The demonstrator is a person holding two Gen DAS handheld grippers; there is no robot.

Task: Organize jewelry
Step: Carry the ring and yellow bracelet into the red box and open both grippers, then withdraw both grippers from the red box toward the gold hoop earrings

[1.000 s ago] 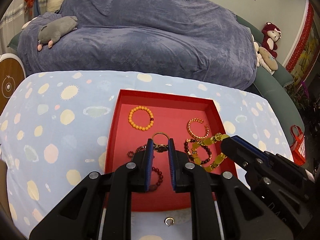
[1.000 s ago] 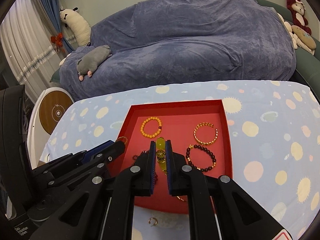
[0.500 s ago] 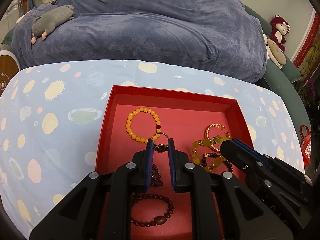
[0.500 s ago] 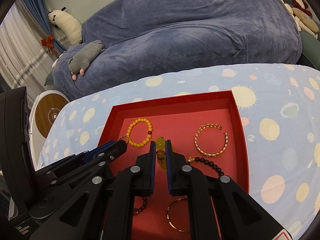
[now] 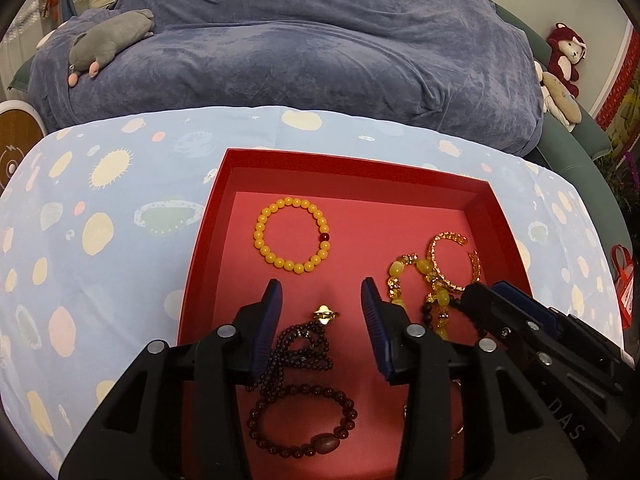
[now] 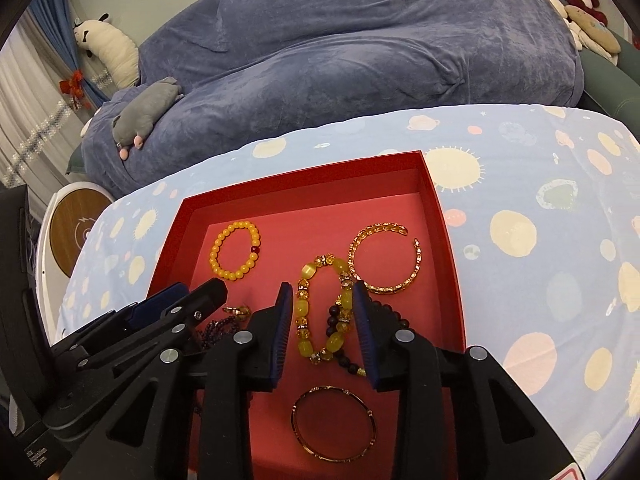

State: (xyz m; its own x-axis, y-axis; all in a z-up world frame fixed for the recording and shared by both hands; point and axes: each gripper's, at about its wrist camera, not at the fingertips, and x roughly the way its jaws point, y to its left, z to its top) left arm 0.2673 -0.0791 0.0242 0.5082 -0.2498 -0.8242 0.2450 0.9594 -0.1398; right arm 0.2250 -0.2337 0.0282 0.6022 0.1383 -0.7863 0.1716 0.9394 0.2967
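While both jaws widen, 2 pieces lie loose inside red tray [image 5: 404,178]. Left gripper [image 5: 322,300]: pads clear of gold ring [image 5: 326,314] and dark bead strand [image 5: 298,354], strand trailing from ring toward tray's near edge. Right gripper [image 6: 319,300]: pads clear of yellow bead bracelet [image 6: 322,312], elongated loop, long axis near-to-far across tray. Orange bead bracelet [image 5: 292,240] at tray's far left.

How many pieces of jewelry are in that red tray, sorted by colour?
Yellow beads: 2 (plain yellow bracelet, chunky yellow bracelet)
Gold metal: 2 (open cuff, thin bangle)
Dark beads: 3 (oval-bead bracelet, purple strand, black bead bracelet)
Total: 7
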